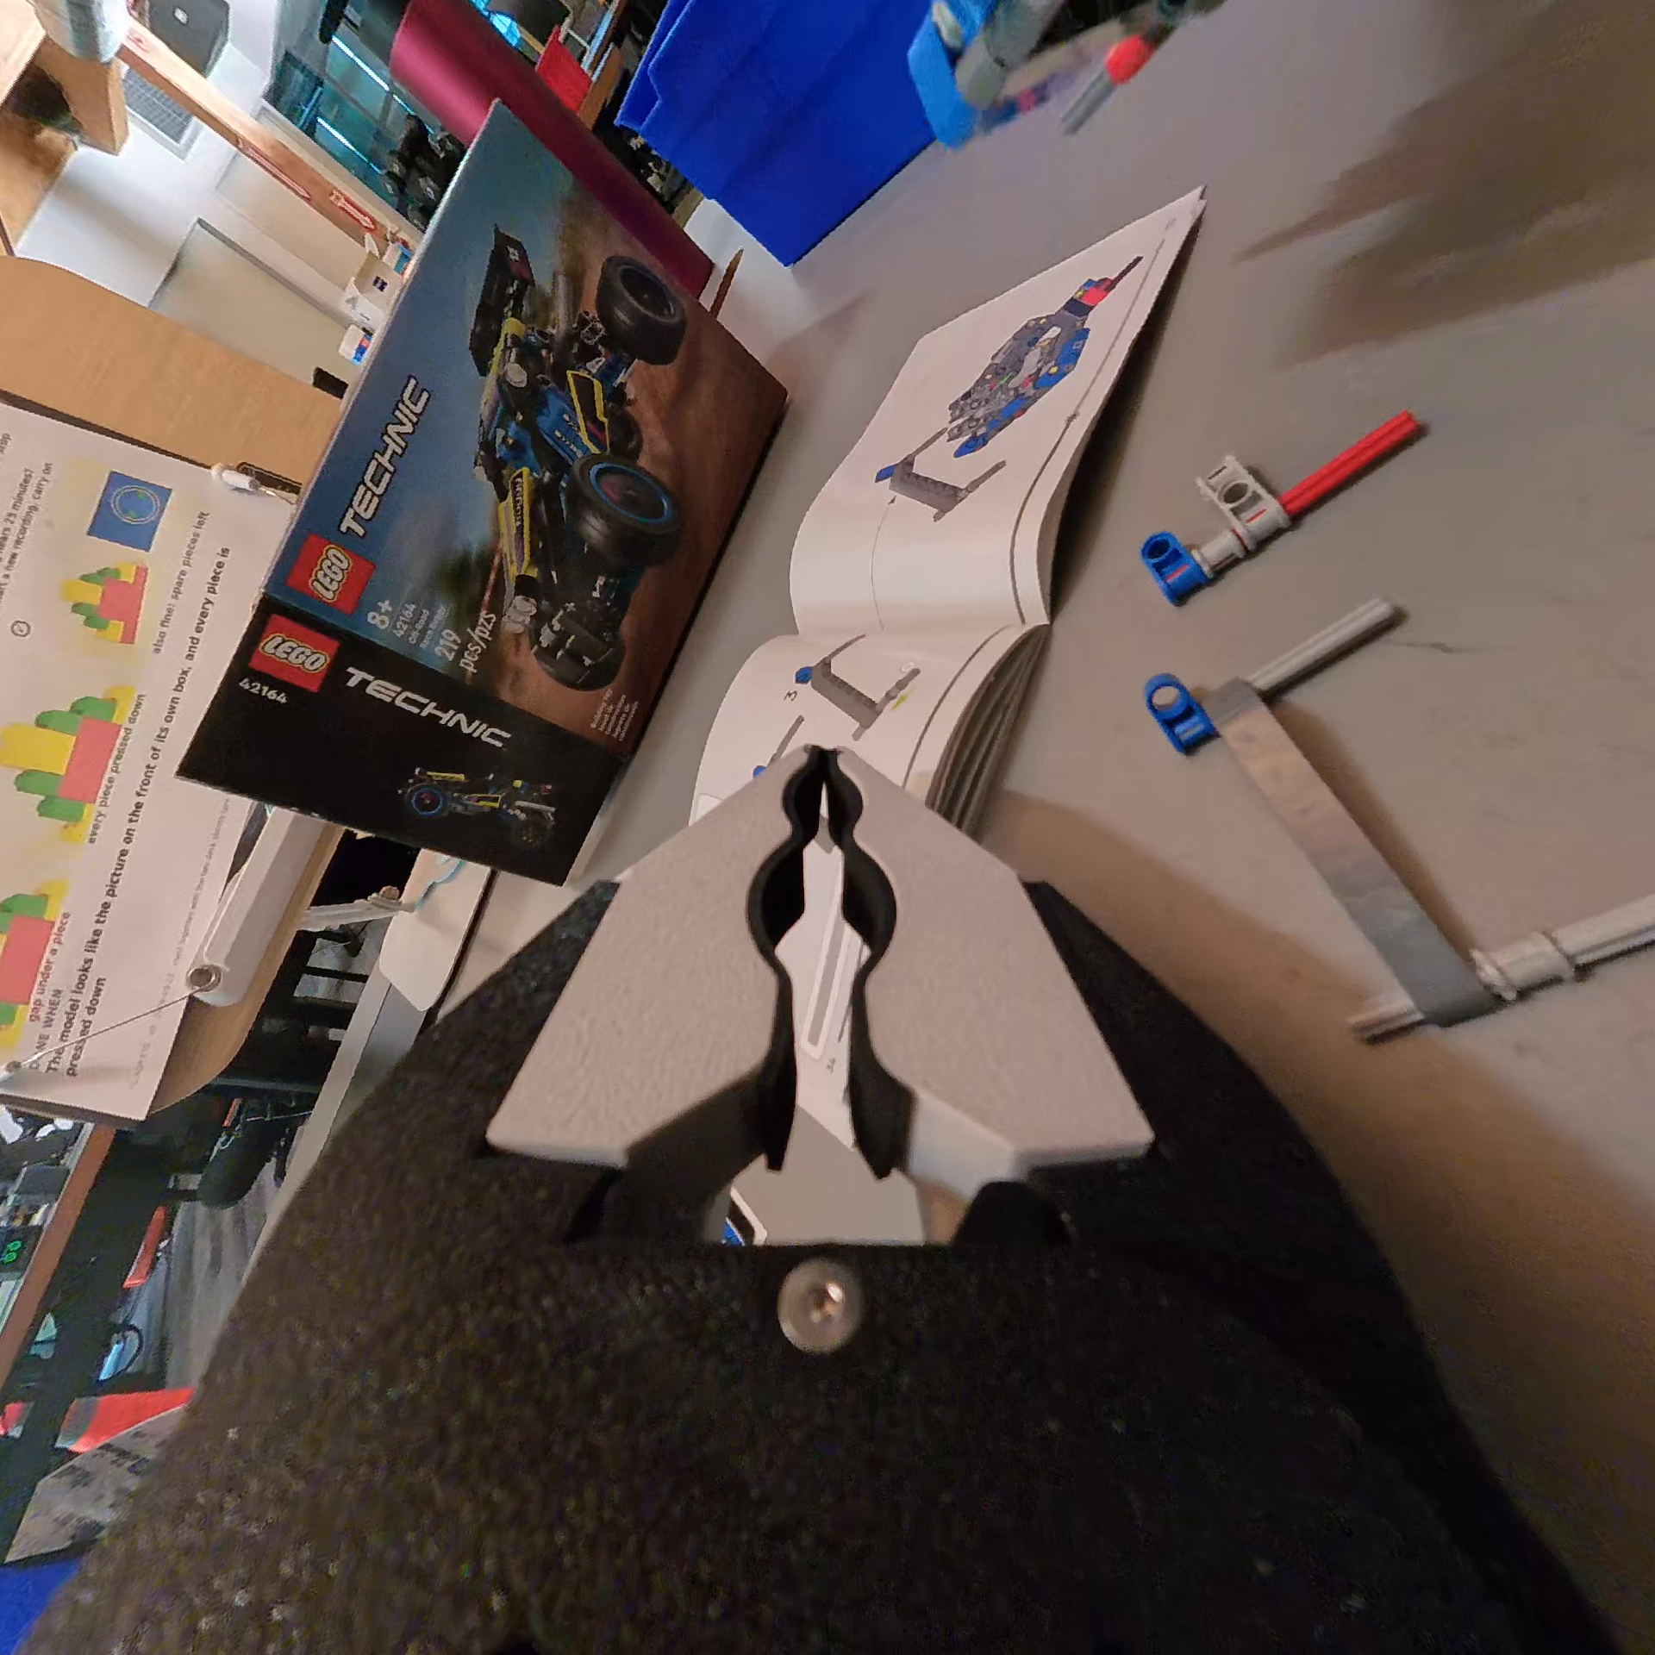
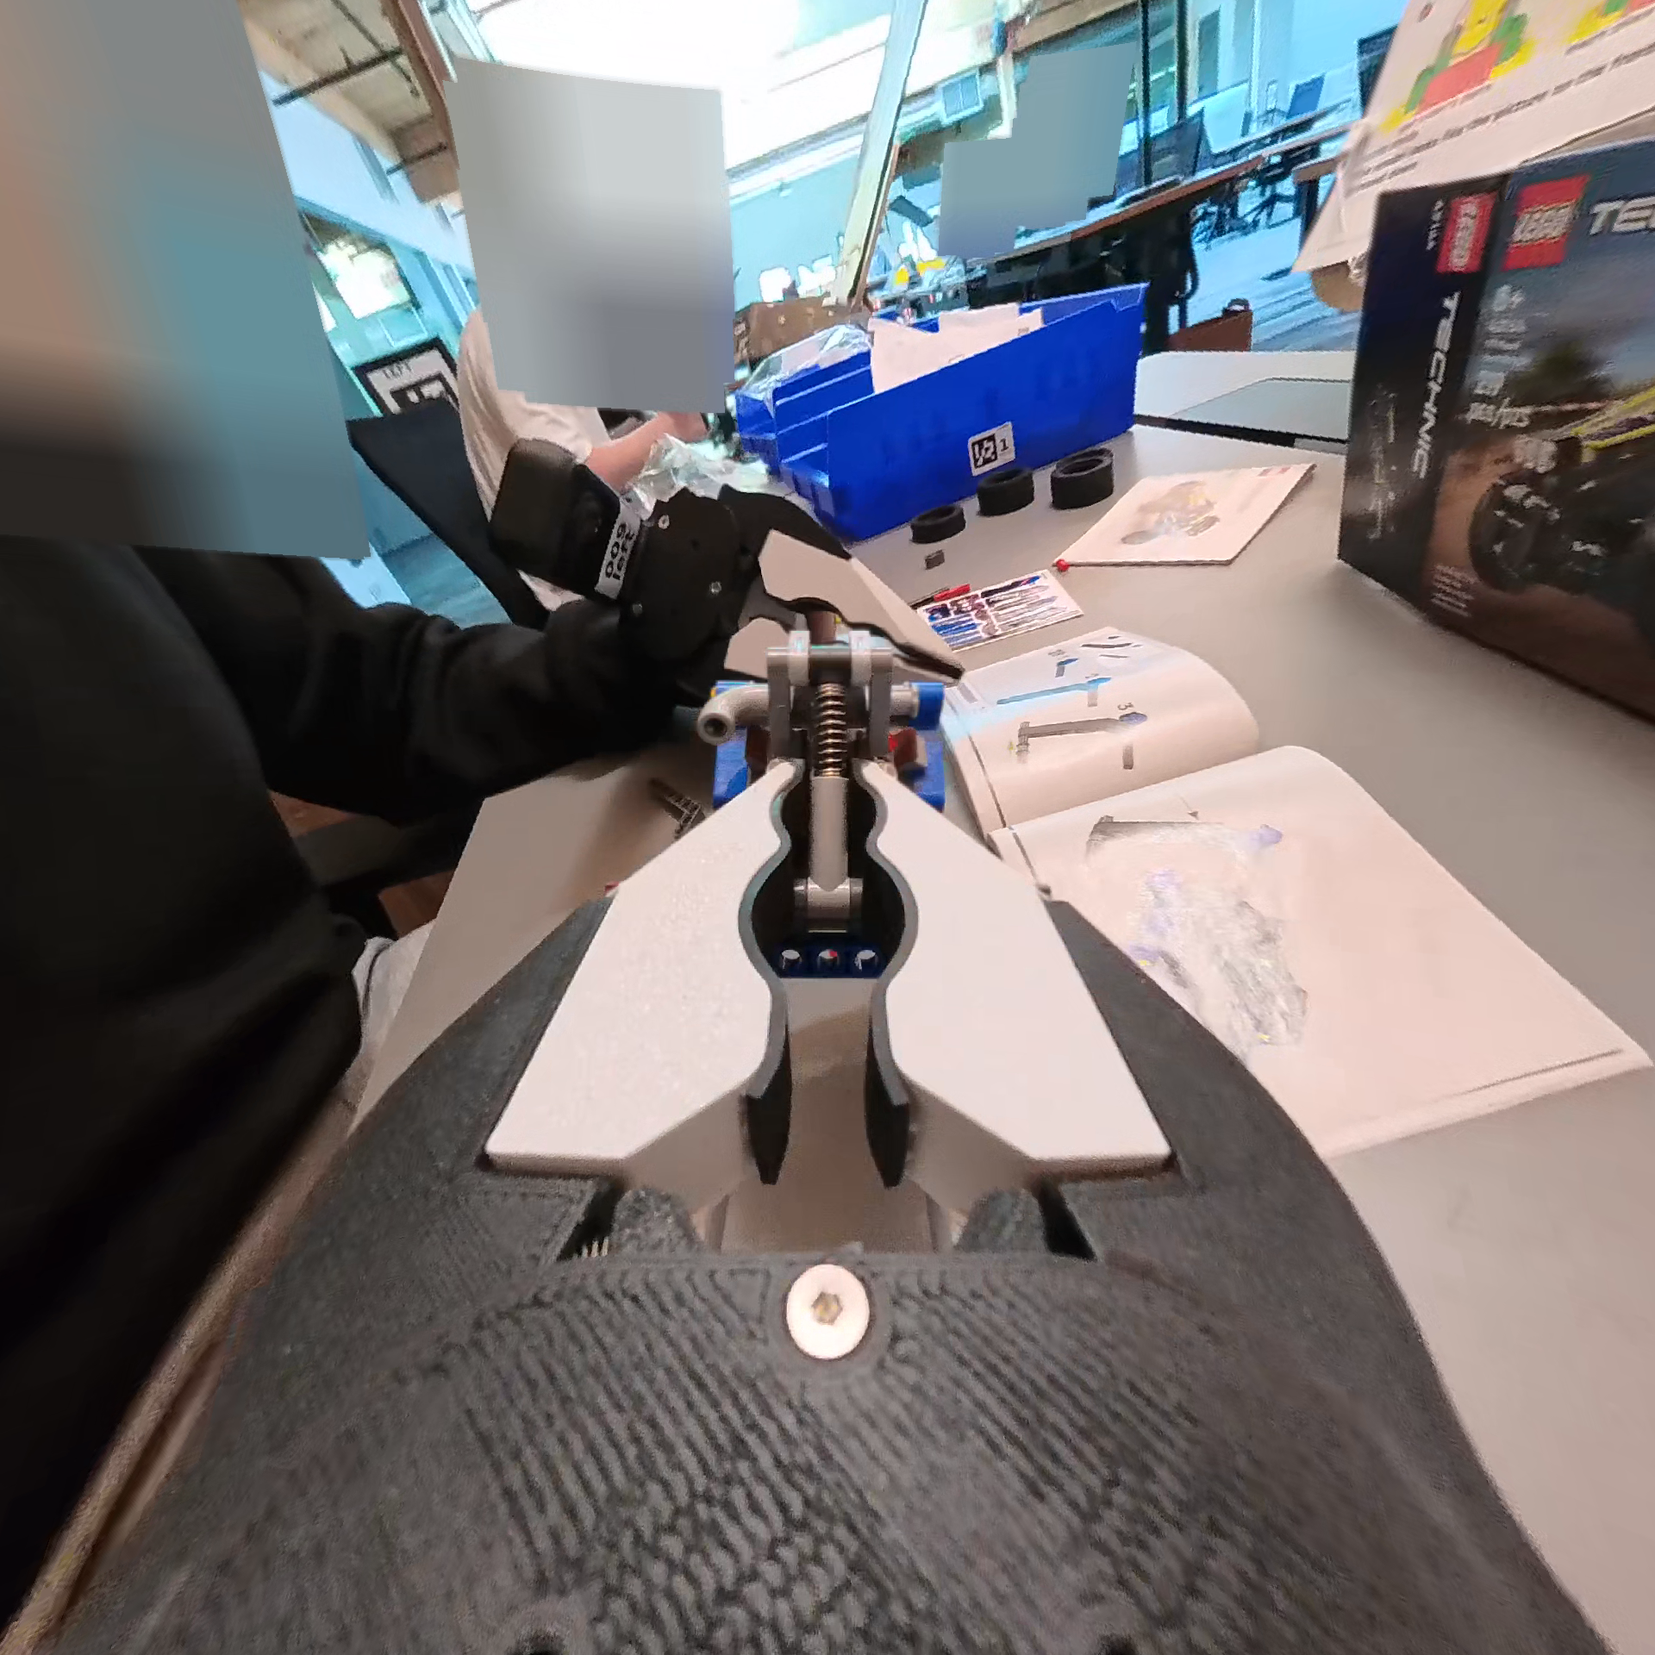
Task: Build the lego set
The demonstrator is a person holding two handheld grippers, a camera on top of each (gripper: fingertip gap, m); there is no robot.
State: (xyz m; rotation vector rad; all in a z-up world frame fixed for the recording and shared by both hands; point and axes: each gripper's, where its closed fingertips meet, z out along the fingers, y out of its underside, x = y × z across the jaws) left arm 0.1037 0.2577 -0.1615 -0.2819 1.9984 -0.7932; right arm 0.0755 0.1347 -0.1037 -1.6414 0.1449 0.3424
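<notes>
My right gripper [image 2: 824, 775] is shut on the grey shock absorber with a metal spring [image 2: 828, 716] of a partly built grey and blue lego assembly [image 2: 922, 770], held just above the table. My left gripper [image 2: 896, 645] is right over the top of that assembly, and whether it touches is unclear. In the left wrist view my left gripper [image 1: 824, 761] is shut with its fingertips together and nothing showing between them. It points over the open instruction booklet [image 1: 985, 501]. On the table to the right lie a red axle with grey and blue connectors [image 1: 1254, 528] and a grey axle with a blue connector [image 1: 1182, 712].
The lego box [image 1: 501, 537] stands left of the booklet, also in the right wrist view [image 2: 1504, 448]. Blue bins [image 2: 940, 421], three black tyres [image 2: 1003, 493], a sticker sheet [image 2: 999, 609] and a second booklet [image 2: 1182, 519] lie beyond. A person's black sleeve [image 2: 269, 698] is at left. Tip to tip, the grippers are about 15 cm apart.
</notes>
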